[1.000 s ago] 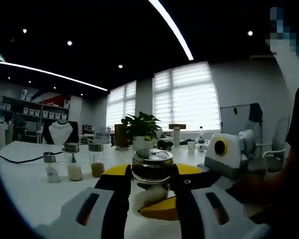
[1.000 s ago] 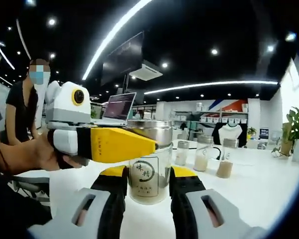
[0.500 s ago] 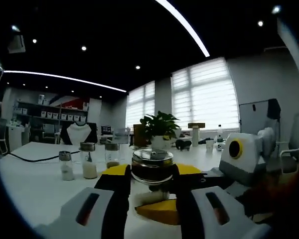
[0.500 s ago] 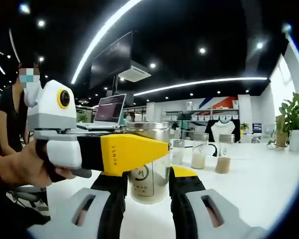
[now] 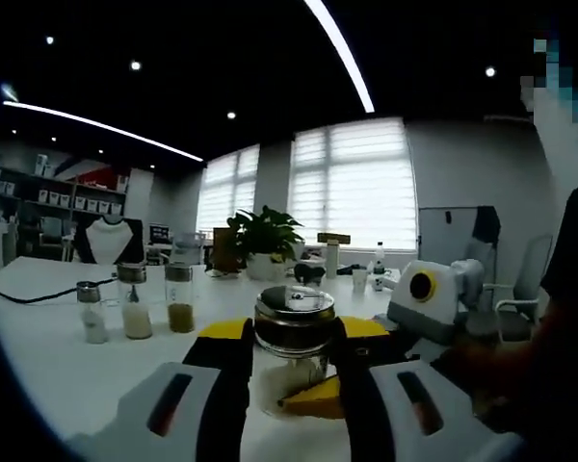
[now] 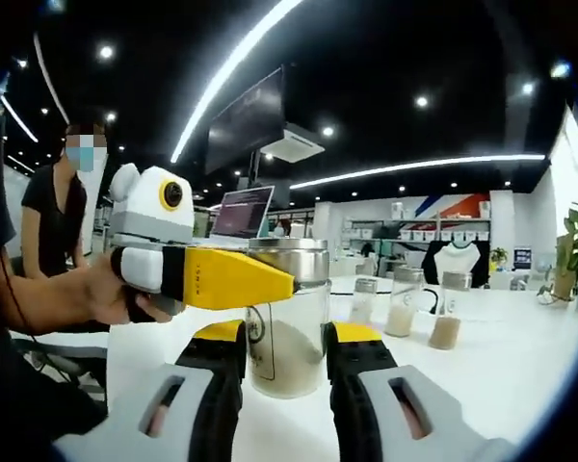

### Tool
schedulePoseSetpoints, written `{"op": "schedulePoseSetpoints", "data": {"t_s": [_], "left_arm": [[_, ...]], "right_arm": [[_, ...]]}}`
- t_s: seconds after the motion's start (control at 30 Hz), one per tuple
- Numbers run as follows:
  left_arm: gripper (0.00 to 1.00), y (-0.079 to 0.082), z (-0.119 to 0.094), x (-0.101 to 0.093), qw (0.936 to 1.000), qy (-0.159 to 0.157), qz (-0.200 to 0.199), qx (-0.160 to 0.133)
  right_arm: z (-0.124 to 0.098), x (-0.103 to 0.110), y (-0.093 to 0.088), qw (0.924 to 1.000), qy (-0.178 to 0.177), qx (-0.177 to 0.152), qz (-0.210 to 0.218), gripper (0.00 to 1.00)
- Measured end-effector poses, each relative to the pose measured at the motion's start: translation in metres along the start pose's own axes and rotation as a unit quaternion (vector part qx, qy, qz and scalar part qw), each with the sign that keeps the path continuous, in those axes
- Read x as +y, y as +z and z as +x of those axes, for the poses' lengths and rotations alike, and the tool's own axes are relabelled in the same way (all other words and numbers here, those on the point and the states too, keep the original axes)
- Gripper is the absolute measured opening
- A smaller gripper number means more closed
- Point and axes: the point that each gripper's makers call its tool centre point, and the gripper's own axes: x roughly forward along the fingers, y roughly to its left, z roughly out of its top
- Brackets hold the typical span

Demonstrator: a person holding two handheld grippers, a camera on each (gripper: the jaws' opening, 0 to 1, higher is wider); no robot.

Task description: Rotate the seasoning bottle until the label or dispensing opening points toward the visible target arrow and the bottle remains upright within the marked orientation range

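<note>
Two black jaws of the left gripper (image 5: 291, 361) clamp the metal lid of the seasoning bottle (image 5: 291, 339) at lower centre of the left gripper view; three small shakers (image 5: 135, 308) stand on the white table (image 5: 39, 356) at left. In the right gripper view, the right gripper (image 6: 287, 356) squeezes the bottle's glass body at lower centre, upright, while the left gripper's yellow jaw crosses its lid from the left.
</note>
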Motion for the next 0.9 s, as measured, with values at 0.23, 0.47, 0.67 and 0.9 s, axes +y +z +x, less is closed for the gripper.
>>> {"op": "schedulePoseSetpoints", "data": {"t_s": [0.23, 0.47, 0.67, 0.9], "left_arm": [[0.35, -0.002, 0.003, 0.004, 0.9980, 0.063, 0.001, 0.007], [0.36, -0.003, 0.000, 0.010, 0.9974, 0.068, 0.014, 0.019], [0.35, -0.008, -0.001, 0.011, 0.9949, 0.084, 0.040, 0.037], [0.35, 0.000, -0.004, 0.034, 0.9877, 0.128, 0.084, 0.032]], "right_arm": [[0.004, -0.003, -0.003, 0.9967, -0.079, -0.002, 0.015, 0.31], [0.008, 0.004, -0.005, 0.9990, -0.026, -0.011, 0.034, 0.31], [0.009, 0.008, -0.010, 0.9983, 0.021, -0.004, 0.055, 0.31], [0.006, 0.006, -0.008, 0.9991, 0.039, 0.014, 0.013, 0.36]]}}
